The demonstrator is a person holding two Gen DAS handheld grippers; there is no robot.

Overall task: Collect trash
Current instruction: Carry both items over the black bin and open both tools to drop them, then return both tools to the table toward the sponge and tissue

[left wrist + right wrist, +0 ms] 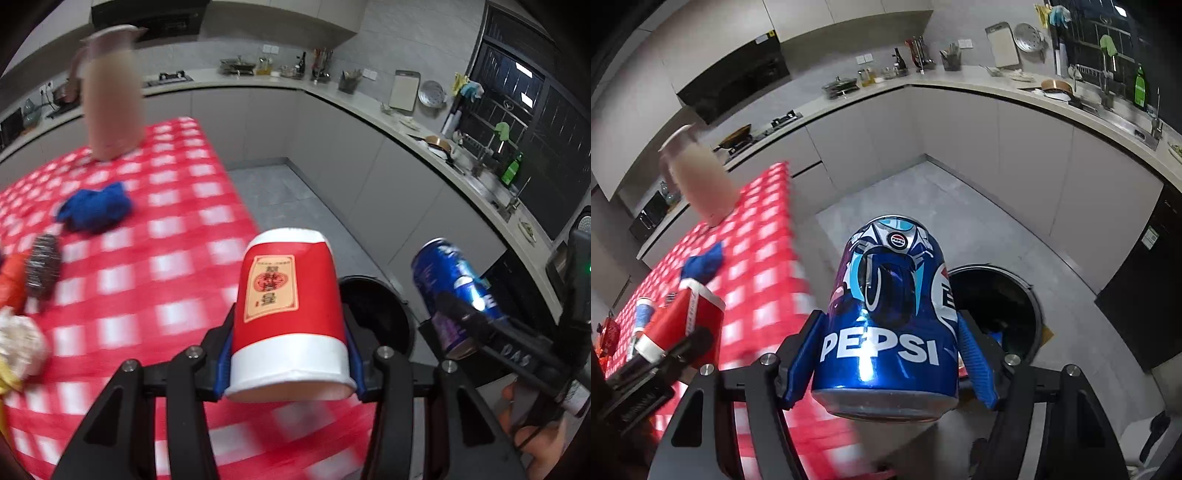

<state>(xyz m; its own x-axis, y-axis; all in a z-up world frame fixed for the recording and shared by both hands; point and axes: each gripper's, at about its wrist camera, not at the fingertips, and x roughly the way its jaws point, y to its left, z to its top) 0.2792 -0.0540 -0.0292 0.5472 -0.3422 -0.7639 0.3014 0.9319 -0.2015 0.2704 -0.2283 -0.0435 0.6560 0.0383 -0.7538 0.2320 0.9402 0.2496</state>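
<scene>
We see the left claw point(290, 354) clamped on a red paper cup point(290, 314), blue pads tight vs. its sides, cup upside down w/ white rim nearest the camera. The right claw point(890, 363) grips a blue Pepsi can point(890, 314), pads pressed on both sides, can held off the table. Both pieces of trash hang past the edge of the red-checked tablecloth point(147, 258), near the open black bin point(1001, 306) on the grey floor. Further out on the table: a blue rag point(98, 210), a steel scourer point(42, 266), crumpled white paper point(18, 343) & a tall beige jug point(110, 92), blurred. Kitchen counters point(960, 83) ring the room.
</scene>
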